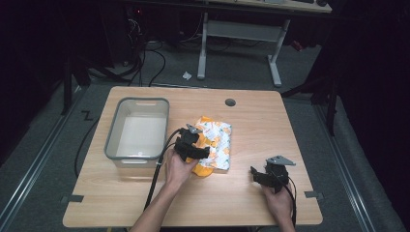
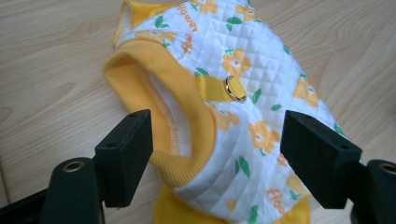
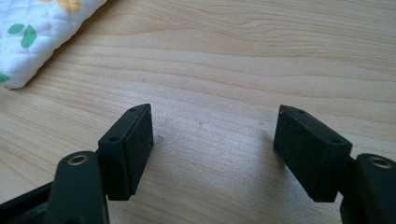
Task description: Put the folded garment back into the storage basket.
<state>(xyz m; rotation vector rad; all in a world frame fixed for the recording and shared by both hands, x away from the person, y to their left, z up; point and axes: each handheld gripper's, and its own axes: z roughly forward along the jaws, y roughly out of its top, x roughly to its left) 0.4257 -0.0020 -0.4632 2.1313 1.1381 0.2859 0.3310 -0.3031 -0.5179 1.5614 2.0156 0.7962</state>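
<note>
Since the work in hand is the small quilted garment, the notes run from the person's side of the table outward.

Right gripper: the right gripper (image 1: 261, 175) rests low near the front right of the table (image 1: 251, 203), jaws spread wide over bare wood, holding nothing; well apart from the cloth.

Left gripper: the left gripper (image 2: 217, 154) hovers at the near end of the garment, jaws spread, one on each side of the yellow ribbed opening (image 2: 187, 140), not yet pinching.

Garment: the quilted garment (image 1: 218, 140), white with orange flowers and yellow trim, lies flat near the middle of the table, just right of the tub.

Handling, as a judgement: light, soft and limp; it will sag and fold when lifted, and is not fragile.

Where to take hold: the thick ribbed band looks the surest bite; the metal snap (image 2: 235, 88) on its yellow tab is best avoided.

Tub: the grey tub (image 1: 116, 130) stands empty at the left, close beside the garment.
</note>
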